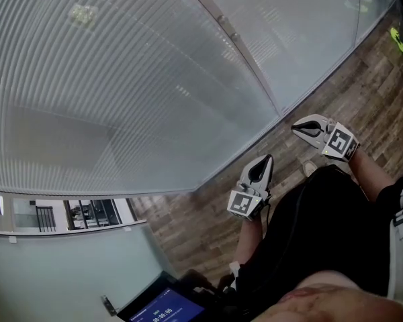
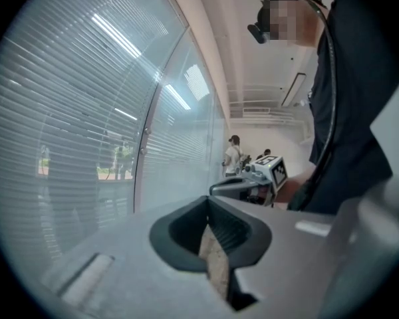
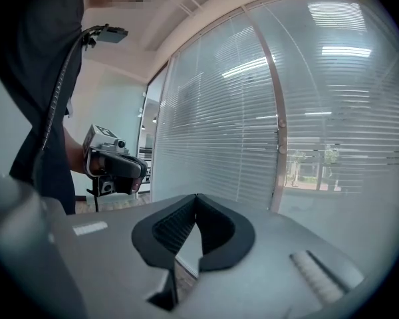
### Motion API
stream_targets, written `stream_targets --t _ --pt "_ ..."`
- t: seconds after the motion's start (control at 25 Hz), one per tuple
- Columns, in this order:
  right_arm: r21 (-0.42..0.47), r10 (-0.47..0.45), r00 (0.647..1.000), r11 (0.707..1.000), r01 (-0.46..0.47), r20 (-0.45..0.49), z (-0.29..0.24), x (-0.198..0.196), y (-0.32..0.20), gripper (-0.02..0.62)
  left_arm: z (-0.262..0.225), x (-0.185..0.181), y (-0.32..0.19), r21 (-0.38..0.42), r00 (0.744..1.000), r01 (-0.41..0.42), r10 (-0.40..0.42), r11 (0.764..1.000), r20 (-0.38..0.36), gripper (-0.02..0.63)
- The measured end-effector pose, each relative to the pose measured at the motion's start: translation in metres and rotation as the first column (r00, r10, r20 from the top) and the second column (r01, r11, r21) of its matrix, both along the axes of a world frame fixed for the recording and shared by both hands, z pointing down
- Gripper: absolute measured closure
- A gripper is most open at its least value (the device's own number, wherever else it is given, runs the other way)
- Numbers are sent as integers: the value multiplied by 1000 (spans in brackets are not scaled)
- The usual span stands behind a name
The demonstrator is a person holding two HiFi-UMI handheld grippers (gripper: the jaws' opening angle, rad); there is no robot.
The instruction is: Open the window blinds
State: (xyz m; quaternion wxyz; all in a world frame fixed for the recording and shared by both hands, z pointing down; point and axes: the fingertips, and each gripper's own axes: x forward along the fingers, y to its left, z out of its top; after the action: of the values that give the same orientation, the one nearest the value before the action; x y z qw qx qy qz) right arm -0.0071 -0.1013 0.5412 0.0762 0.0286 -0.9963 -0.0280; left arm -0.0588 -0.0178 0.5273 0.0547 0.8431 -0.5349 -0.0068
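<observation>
Grey horizontal-slat window blinds point(image 1: 121, 79) cover the curved glass wall and fill most of the head view. The slats hang all the way down to the wood-look plank floor point(image 1: 208, 220). A pale vertical frame post point(image 3: 277, 111) splits the glazing into panels. Green trees show faintly between the slats in the right gripper view.

The left gripper point(image 1: 267, 158) is held low over the floor, close to the wearer's black clothing point(image 1: 309, 233). It is well apart from the blinds. Its jaws are pressed together at the tips, with nothing between them.

The right gripper point(image 1: 295, 127) is just to the right of it, also over the floor and not touching the blinds. Its tips also meet, and there is nothing in the grip.

Each gripper shows up in the other's camera, held in a hand.

A blue-lit screen point(image 1: 164, 308) sits at the bottom edge of the head view. A bystander point(image 2: 233, 155) stands far off down the room.
</observation>
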Motion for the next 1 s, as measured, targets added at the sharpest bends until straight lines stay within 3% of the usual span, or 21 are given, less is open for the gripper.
stream_targets --t 0.24,0.52,0.72,1.0 --pt "6 -40 999 999 40 -13 -22 -18 -30 591 -28 -14 -29 -30 1000 23 -23 999 6 607" --pt "8 -76 997 997 76 -11 -17 -29 -58 591 -22 -23 -60 9 998 52 -52 999 26 607" --pt "21 -114 993 993 114 -13 -12 -29 -79 591 -15 -20 -80 -9 997 83 -83 997 -2 607" --pt "10 -169 986 986 169 -7 -12 -36 -92 591 -14 -24 -95 -35 992 127 -127 991 16 607"
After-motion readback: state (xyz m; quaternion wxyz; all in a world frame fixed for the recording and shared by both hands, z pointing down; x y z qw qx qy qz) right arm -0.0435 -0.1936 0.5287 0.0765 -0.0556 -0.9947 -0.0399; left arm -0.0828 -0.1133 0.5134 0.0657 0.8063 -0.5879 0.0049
